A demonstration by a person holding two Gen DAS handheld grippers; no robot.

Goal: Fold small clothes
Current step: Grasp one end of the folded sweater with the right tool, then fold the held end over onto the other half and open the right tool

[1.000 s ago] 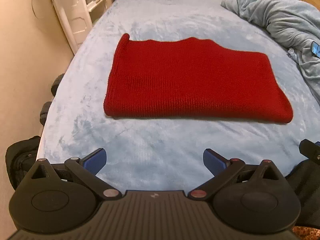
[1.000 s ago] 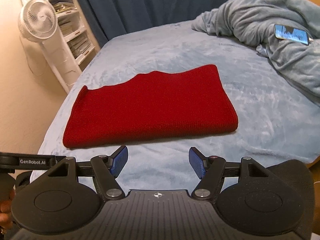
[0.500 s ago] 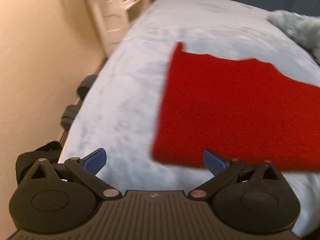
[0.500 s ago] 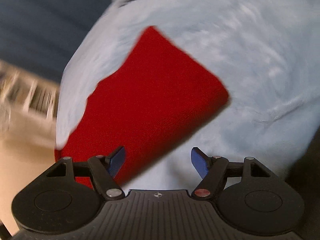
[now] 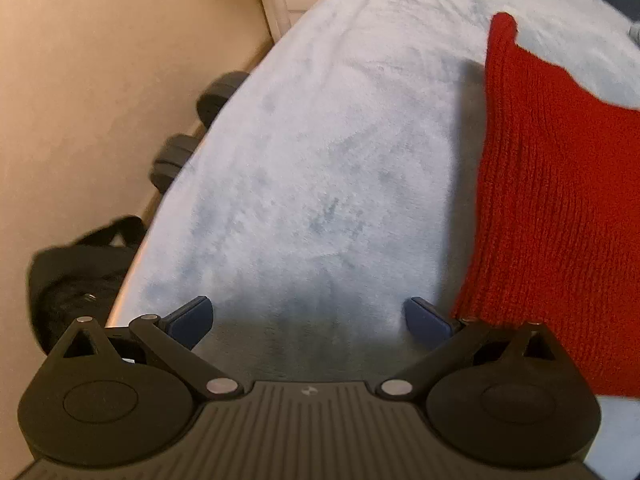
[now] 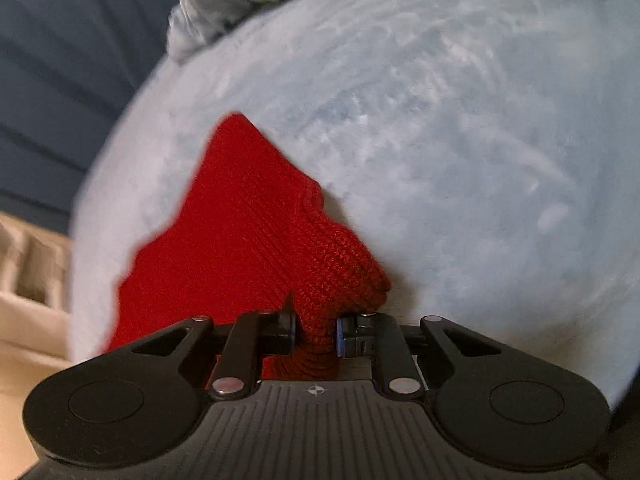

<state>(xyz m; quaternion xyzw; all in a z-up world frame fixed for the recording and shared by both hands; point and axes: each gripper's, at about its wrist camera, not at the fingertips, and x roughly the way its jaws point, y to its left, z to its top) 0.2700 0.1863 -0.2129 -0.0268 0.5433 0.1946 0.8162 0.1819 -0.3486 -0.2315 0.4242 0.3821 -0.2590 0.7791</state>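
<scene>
Right wrist: right tongs point(image 6: 316, 330) pinch red knit point(image 6: 248, 240) on pale-blue bedspread point(image 6: 460, 140); left tongs point(image 5: 308, 322) gape.

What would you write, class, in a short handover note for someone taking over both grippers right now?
Right gripper: shut on a bunched corner of the red knit garment.
Left gripper: open, holding nothing, over bare blue blanket just left of the garment's edge.
Garment: lying on the blanket-covered bed, mostly flat apart from the pinched corner.
Done: one corner gripped.
Left: probably grip the near edge with the left gripper, then carry the fold over and smooth it.
</scene>
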